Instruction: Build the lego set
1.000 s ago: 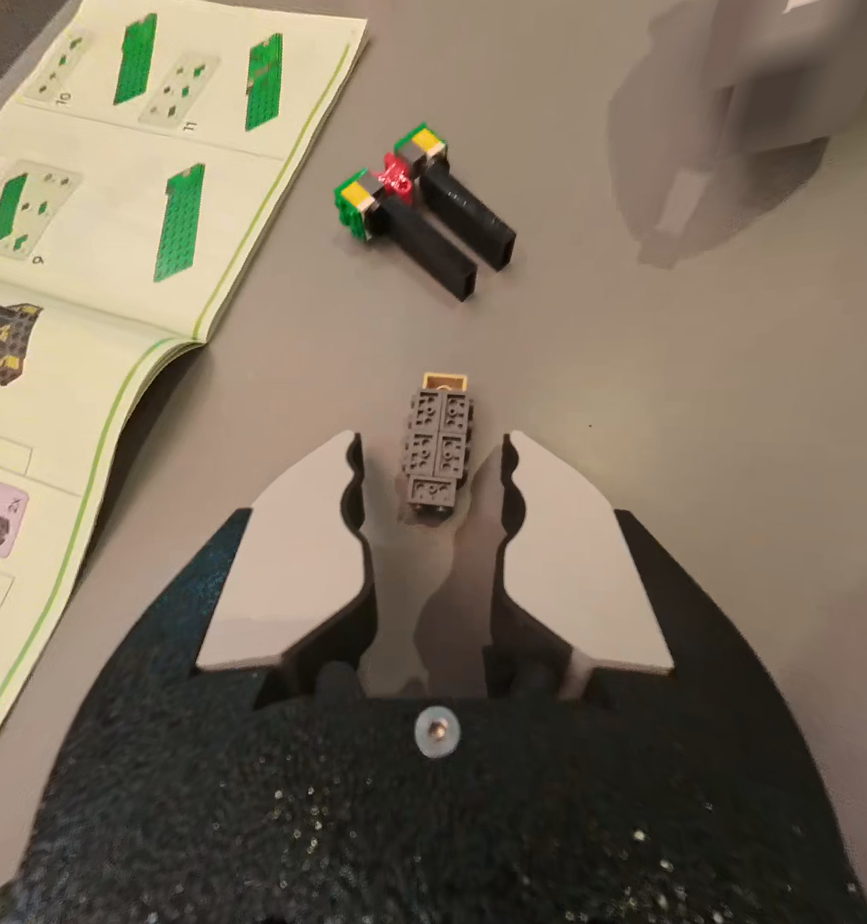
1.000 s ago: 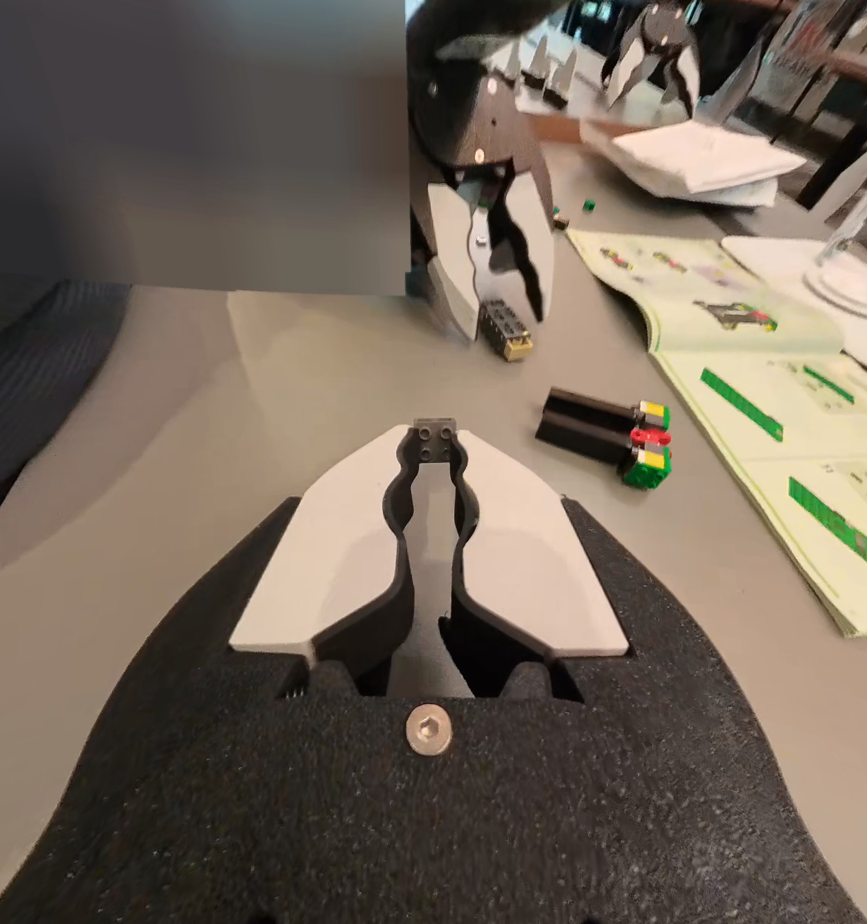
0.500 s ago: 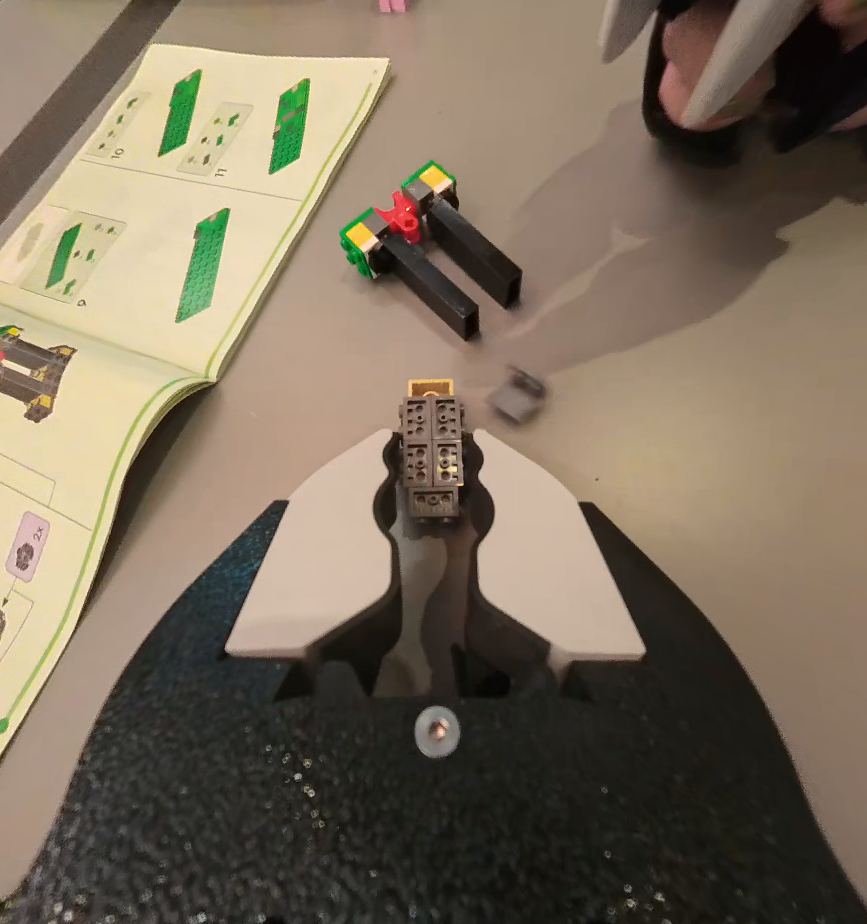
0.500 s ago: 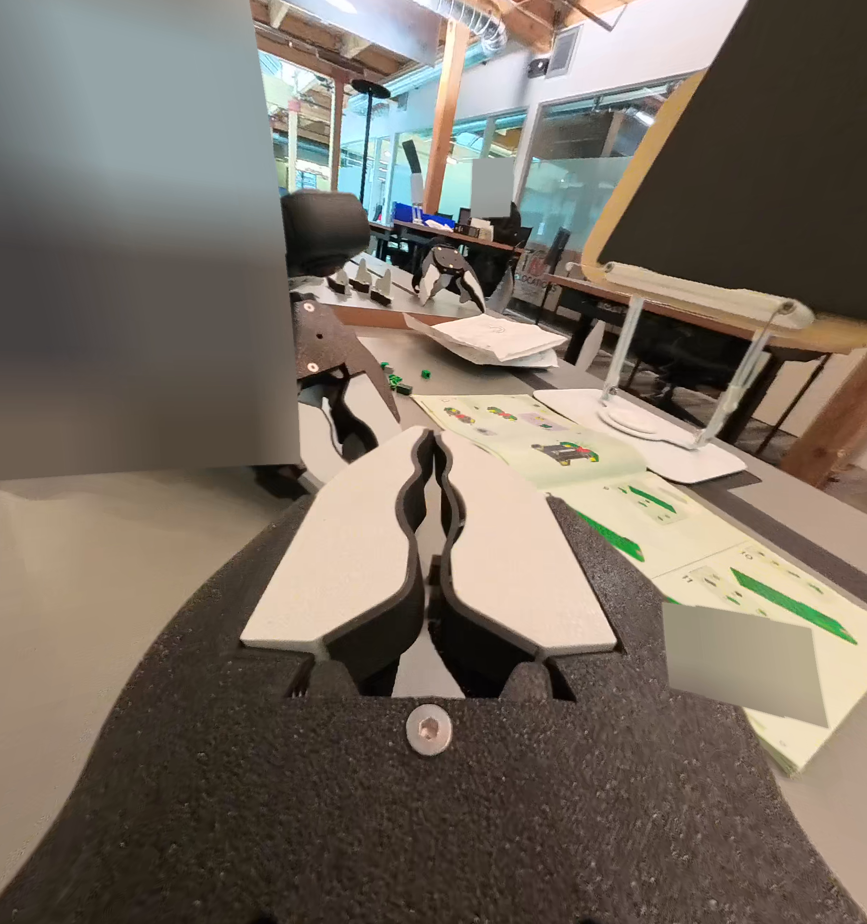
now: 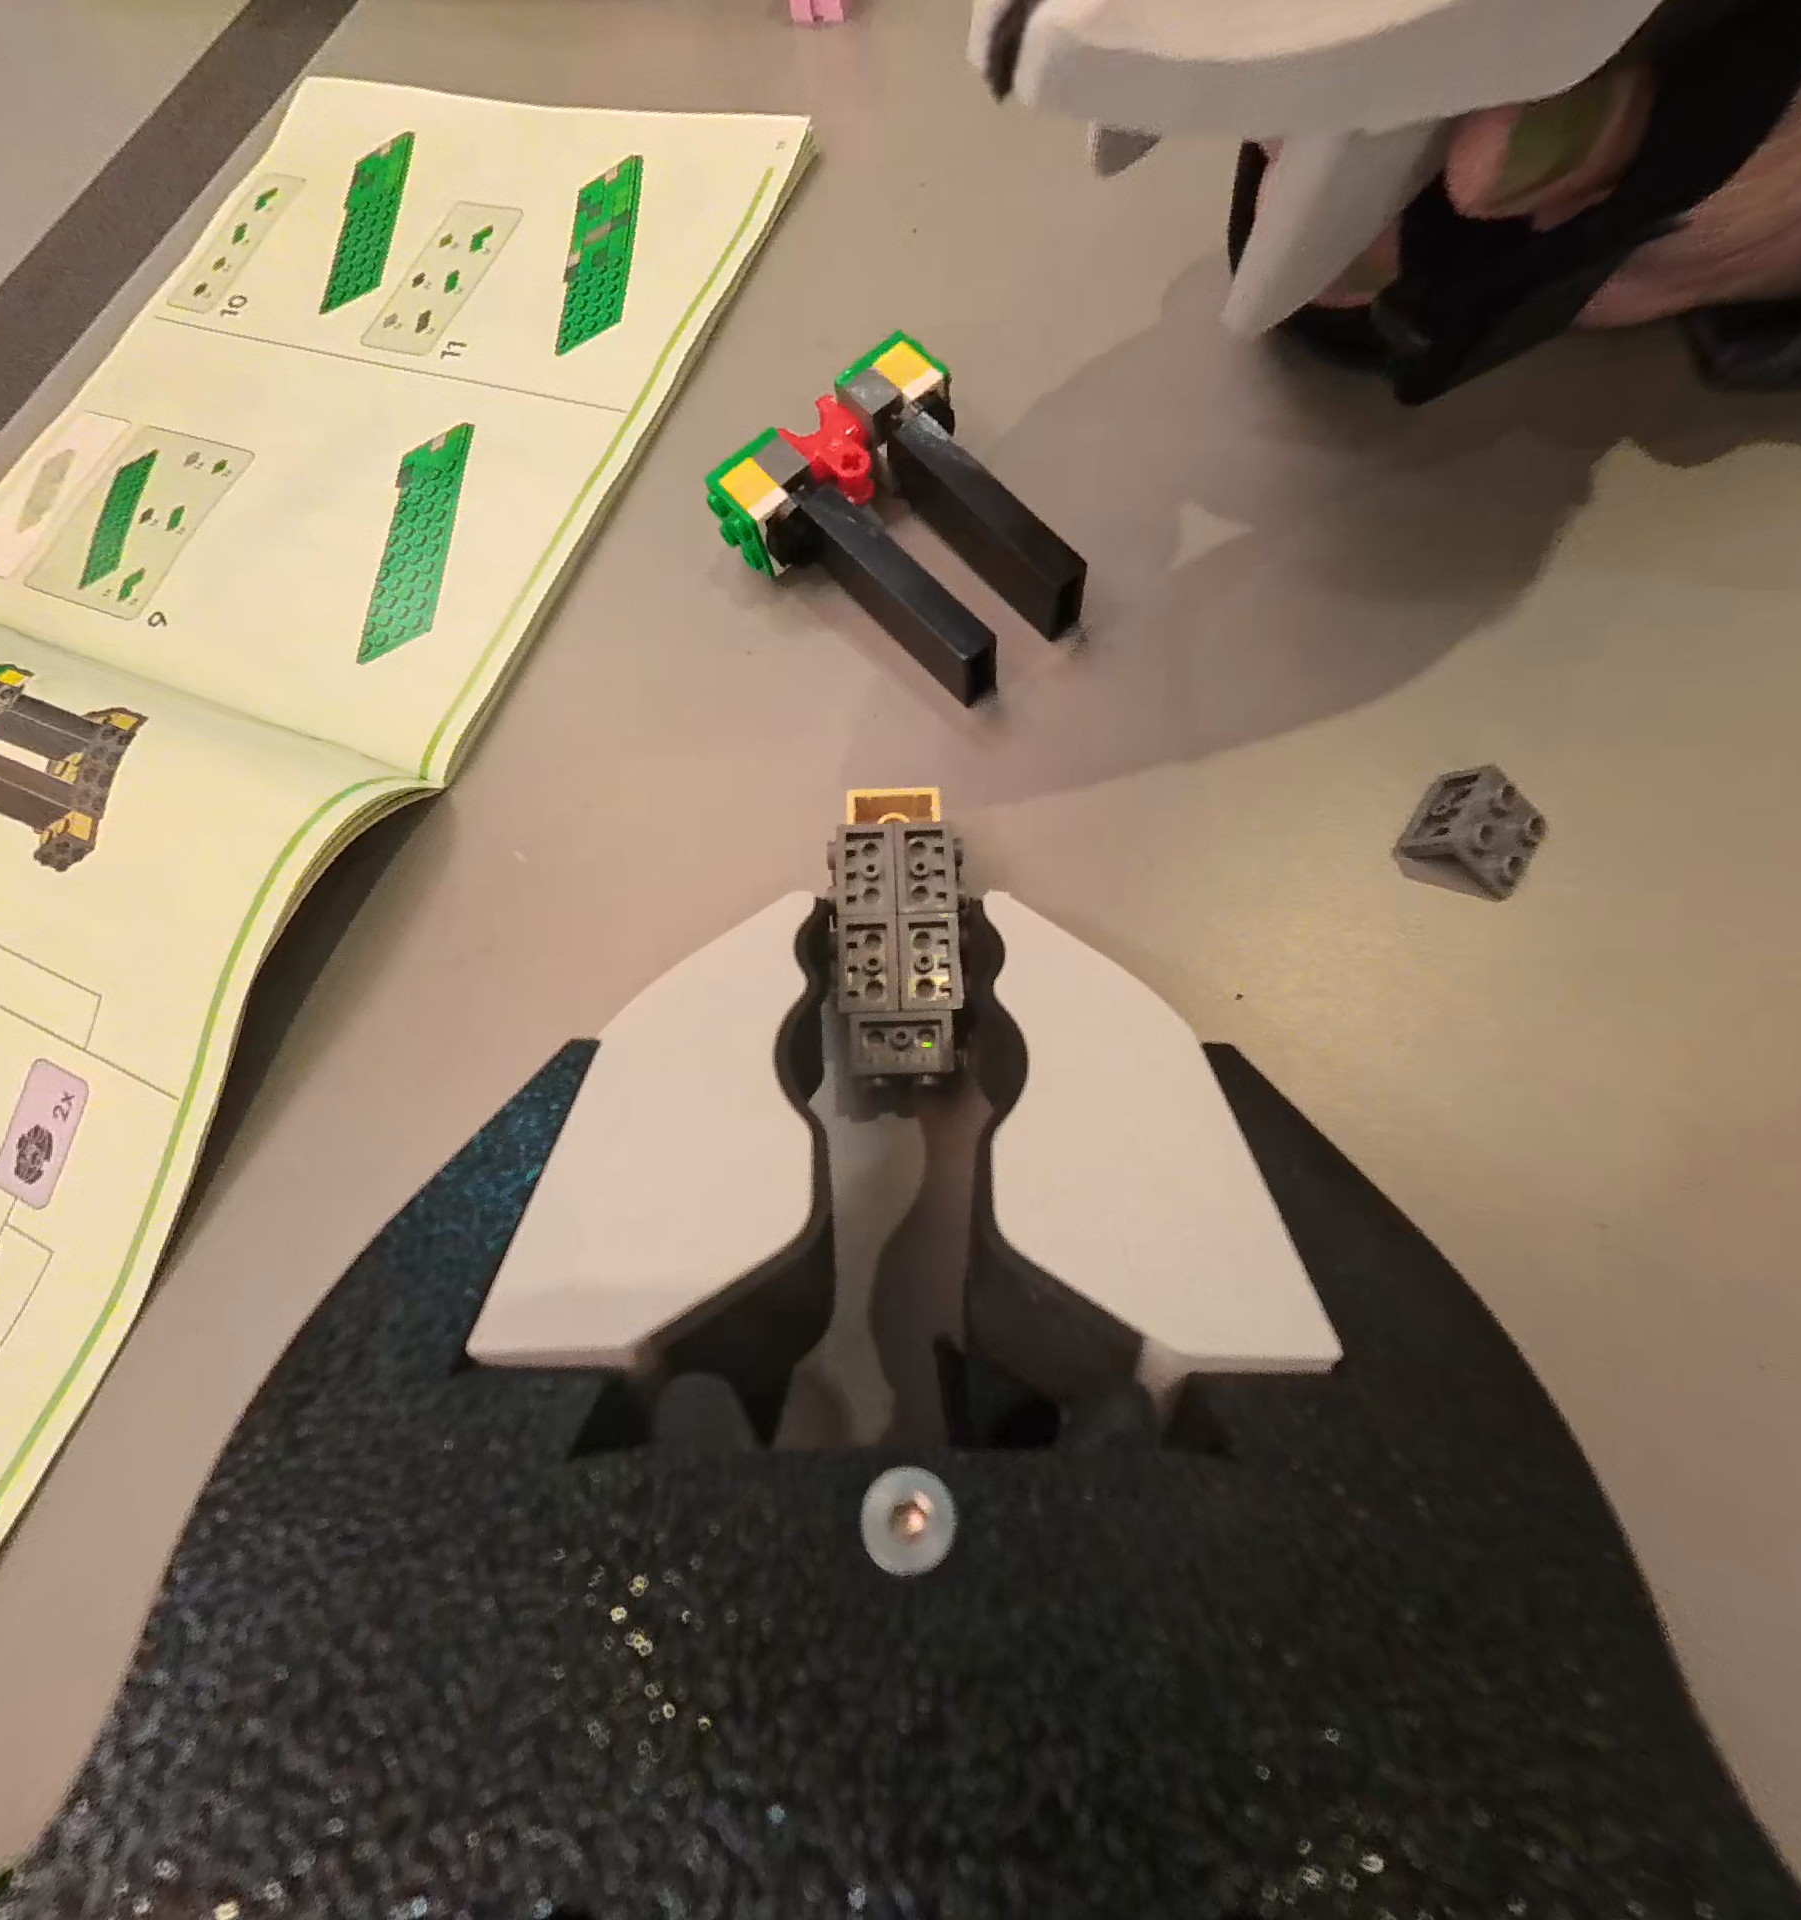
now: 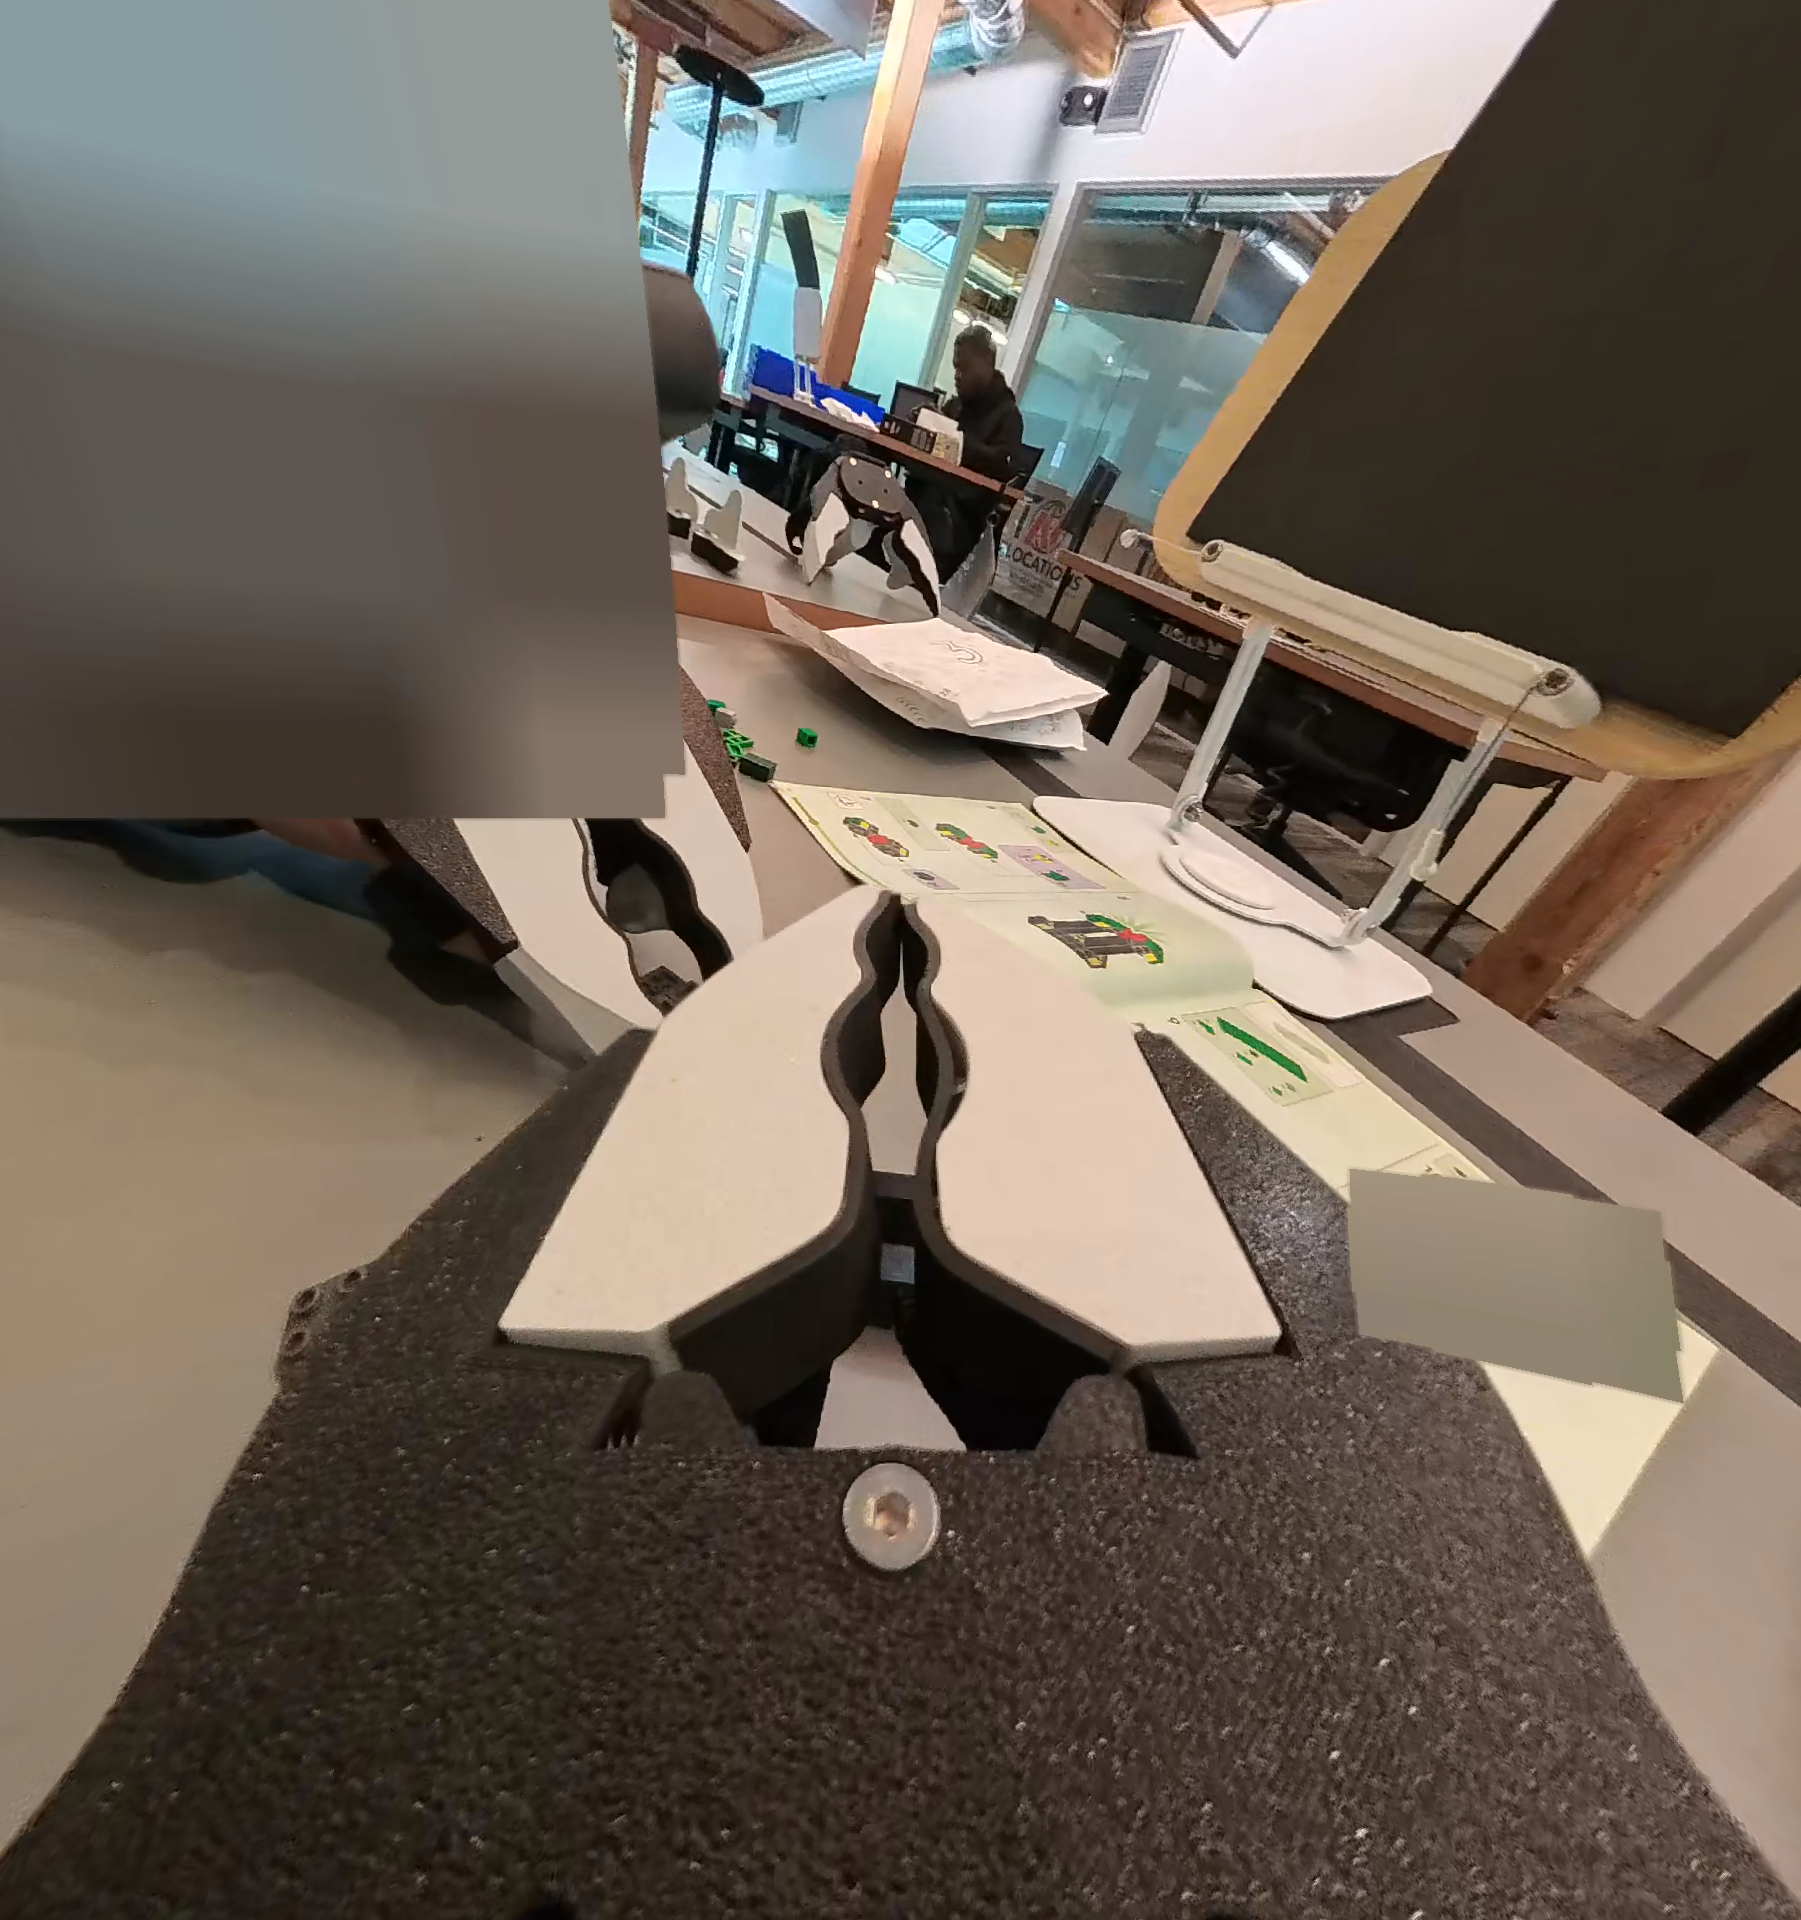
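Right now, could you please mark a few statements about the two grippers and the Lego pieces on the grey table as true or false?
1. The left gripper is clamped on the dark grey stacked brick assembly. True.
2. The small loose grey square plate is held in the right gripper. False: it lies on the table, and that gripper is shut on nothing.
3. The open green-paged instruction booklet lies left of the black twin-beam assembly. True.
4. The black twin-beam assembly touches the grey stack. False: bare table separates them.

Soft overhead light, broad shadows on table (image 5: 1395,1039), wide-angle edge warping, blurred corner
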Action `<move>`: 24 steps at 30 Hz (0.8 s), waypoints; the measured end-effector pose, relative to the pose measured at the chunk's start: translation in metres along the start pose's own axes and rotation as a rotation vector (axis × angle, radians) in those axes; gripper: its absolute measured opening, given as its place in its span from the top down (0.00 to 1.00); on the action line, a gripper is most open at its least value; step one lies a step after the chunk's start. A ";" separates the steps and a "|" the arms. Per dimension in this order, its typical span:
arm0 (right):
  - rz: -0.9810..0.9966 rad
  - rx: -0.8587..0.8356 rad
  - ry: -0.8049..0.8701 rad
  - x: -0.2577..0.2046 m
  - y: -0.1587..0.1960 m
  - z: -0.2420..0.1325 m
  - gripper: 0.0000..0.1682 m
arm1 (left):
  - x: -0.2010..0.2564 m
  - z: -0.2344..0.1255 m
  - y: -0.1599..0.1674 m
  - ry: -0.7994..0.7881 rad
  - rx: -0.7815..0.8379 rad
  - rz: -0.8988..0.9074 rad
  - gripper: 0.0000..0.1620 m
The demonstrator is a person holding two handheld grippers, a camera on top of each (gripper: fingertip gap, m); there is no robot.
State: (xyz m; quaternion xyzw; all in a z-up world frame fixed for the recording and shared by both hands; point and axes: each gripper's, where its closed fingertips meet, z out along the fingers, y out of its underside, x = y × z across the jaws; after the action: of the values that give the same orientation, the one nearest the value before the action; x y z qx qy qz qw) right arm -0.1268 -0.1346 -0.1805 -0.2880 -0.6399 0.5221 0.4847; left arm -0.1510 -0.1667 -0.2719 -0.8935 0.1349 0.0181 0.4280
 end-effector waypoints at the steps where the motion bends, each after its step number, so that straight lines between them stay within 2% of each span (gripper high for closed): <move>1: -0.007 -0.005 -0.003 -0.001 0.001 0.001 1.00 | 0.000 0.000 0.000 0.000 0.000 -0.001 0.85; 24: -0.017 -0.005 0.038 0.006 0.001 0.000 1.00 | -0.001 0.000 0.000 0.006 -0.002 -0.012 0.85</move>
State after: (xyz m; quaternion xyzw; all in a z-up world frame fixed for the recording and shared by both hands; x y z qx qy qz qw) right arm -0.1292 -0.1293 -0.1798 -0.2936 -0.6344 0.5107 0.5005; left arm -0.1515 -0.1663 -0.2720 -0.8947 0.1309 0.0130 0.4269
